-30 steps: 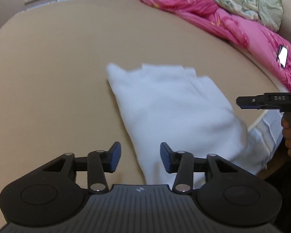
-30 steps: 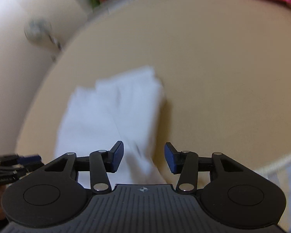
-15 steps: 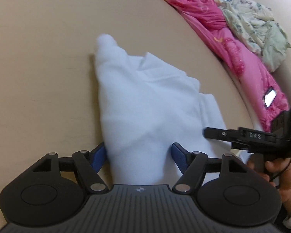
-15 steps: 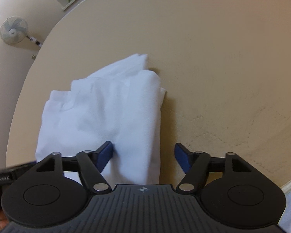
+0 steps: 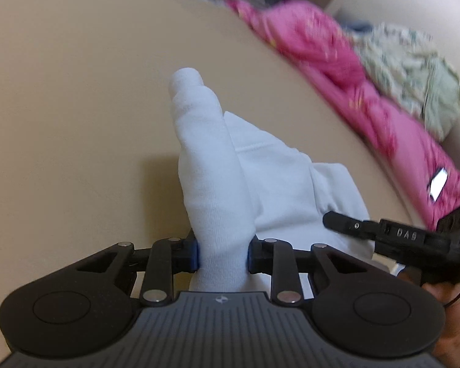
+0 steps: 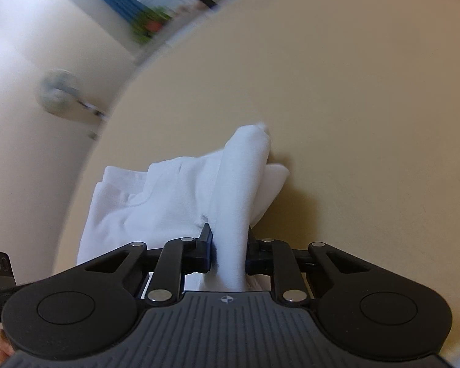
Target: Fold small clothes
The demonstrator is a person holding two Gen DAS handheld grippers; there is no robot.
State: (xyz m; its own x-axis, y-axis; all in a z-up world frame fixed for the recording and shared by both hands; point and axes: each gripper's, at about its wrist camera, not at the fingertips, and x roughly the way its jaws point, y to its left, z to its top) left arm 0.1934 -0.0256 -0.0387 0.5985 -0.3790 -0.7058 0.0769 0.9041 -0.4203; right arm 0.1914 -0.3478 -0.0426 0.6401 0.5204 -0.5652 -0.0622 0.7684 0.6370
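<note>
A small white garment lies on the tan bed surface, partly folded. My left gripper is shut on its near edge, which bunches up between the blue pads and rises as a ridge. My right gripper is shut on another part of the same white garment, also pinched into a raised fold. The right gripper's fingers show in the left wrist view at the garment's right side, held by a hand.
A pink quilt and a pale green floral blanket are piled along the far right of the bed. A white wall and a fan lie past the bed's left edge.
Both grippers have closed on the garment's near edge and lifted it, so the cloth now stands up in folds between the pads. Both views are blurred by motion.
</note>
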